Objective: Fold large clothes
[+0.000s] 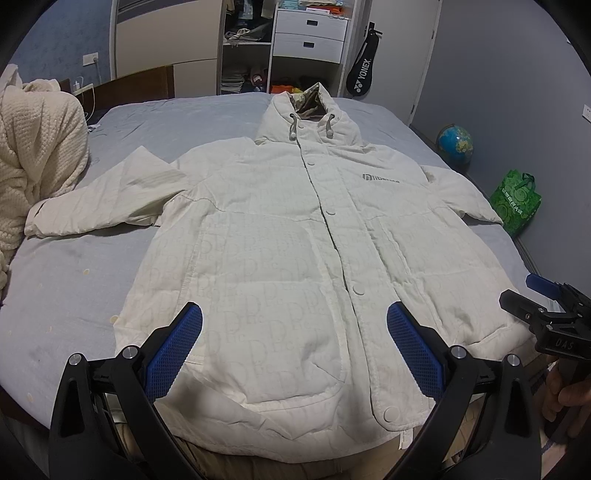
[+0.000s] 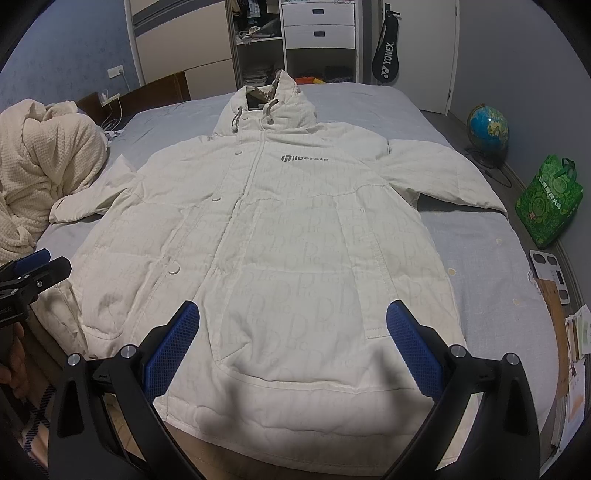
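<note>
A large white hooded jacket [image 1: 280, 236] lies flat, front up and buttoned, on a grey bed [image 1: 66, 288], hood at the far end and both sleeves spread sideways. It also shows in the right wrist view [image 2: 280, 236]. My left gripper [image 1: 294, 314] is open and empty, hovering over the hem near the jacket's left half. My right gripper [image 2: 293, 314] is open and empty, over the hem's right half. The right gripper shows at the right edge of the left wrist view [image 1: 532, 295]; the left gripper shows at the left edge of the right wrist view [image 2: 33, 266].
A cream knitted blanket [image 1: 33, 155] is heaped on the bed's left side. Beyond the bed stand a wardrobe with white drawers [image 1: 308, 33] and a racket bag [image 1: 364, 70]. A globe [image 2: 487, 125], a green bag [image 2: 550, 199] and papers [image 2: 569, 332] lie on the floor right of the bed.
</note>
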Demonstrator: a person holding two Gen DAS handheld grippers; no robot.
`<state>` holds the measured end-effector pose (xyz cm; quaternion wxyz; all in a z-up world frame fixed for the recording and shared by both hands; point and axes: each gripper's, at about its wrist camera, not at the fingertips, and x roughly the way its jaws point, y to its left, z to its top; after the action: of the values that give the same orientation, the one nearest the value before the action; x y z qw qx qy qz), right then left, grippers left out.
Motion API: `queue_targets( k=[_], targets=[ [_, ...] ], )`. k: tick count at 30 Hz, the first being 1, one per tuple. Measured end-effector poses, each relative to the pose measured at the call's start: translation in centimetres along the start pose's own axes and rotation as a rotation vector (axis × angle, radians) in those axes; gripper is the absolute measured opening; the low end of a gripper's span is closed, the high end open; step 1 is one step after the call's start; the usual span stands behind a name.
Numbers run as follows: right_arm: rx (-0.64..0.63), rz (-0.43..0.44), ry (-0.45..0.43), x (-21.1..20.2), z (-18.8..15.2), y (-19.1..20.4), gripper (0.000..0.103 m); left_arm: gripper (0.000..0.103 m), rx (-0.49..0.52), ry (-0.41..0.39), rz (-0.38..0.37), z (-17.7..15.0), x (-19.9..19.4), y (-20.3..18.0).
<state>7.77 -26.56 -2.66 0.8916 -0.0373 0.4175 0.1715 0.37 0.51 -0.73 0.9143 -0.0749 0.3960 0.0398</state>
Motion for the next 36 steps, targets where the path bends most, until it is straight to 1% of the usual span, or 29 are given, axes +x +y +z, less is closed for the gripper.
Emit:
queue_targets(
  k=[36],
  targets=[
    [0.010,-0.001,0.002,0.01,-0.02,-0.19,0.097,0.096,0.001,0.002,-0.001,0.14,-0.01,0.03]
  ],
)
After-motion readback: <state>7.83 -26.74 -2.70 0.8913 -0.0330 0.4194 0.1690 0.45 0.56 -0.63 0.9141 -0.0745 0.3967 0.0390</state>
